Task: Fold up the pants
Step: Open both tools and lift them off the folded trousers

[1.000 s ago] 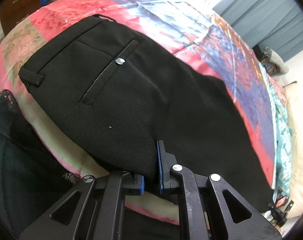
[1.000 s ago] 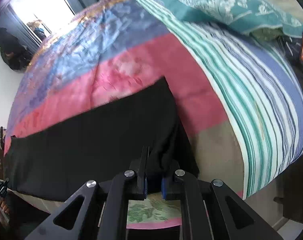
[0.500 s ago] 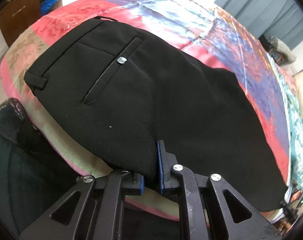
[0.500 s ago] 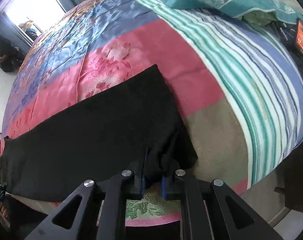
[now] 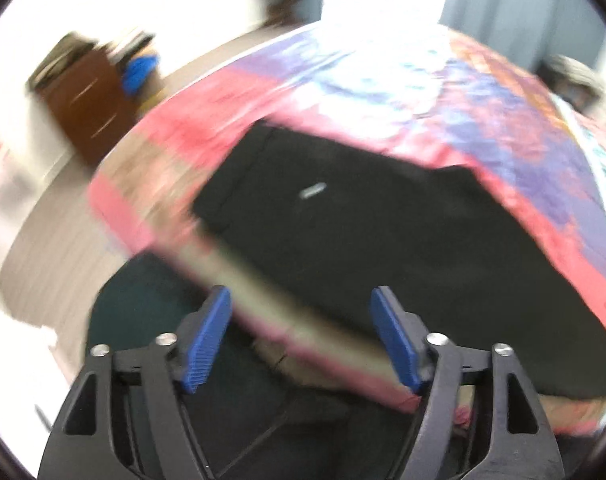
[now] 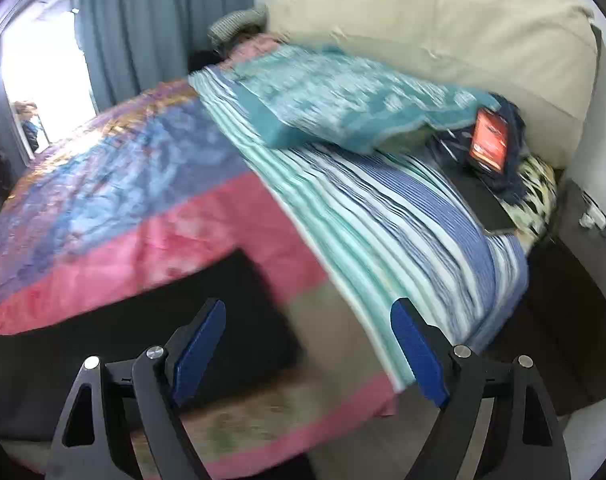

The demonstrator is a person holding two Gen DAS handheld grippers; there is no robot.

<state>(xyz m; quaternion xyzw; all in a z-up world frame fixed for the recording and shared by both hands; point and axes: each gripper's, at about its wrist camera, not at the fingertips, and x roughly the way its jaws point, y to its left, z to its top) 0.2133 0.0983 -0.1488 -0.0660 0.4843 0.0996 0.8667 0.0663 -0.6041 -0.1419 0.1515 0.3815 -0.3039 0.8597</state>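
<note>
Now my left tool (image 5: 303,332) is spread wide with nothing between its blue pads (image 5: 207,340), and it hangs off the near edge of the bed (image 5: 263,312), clear of the cloth. Both views are blurred, so fine detail is lost. Far left in the left view I see a brown dresser (image 5: 87,108) by the wall, with something blue beside it that I cannot make out. The pants (image 5: 383,232) lie flat on the quilt (image 5: 443,92), waist end toward the left, legs running off to the right along the near side of the bed. A small pale button (image 5: 313,191) shows on the seat. The quilt is pink near the pants, then blue and purple farther back.

My right tool (image 6: 309,344) is likewise spread wide and empty, its pads (image 6: 419,352) apart from the fabric. In that view the leg end of the pants (image 6: 183,312) lies at the near left, its hem corner just ahead of the left pad. To the right of the pink quilt band lies a striped sheet (image 6: 403,224) in teal, white and blue. Beyond it a teal pillow (image 6: 343,100) rests against a cream headboard (image 6: 443,20). Far right, a phone (image 6: 490,139) with an orange screen sits on dark cloth. Grey curtains (image 6: 151,20) hang at the far left.
</note>
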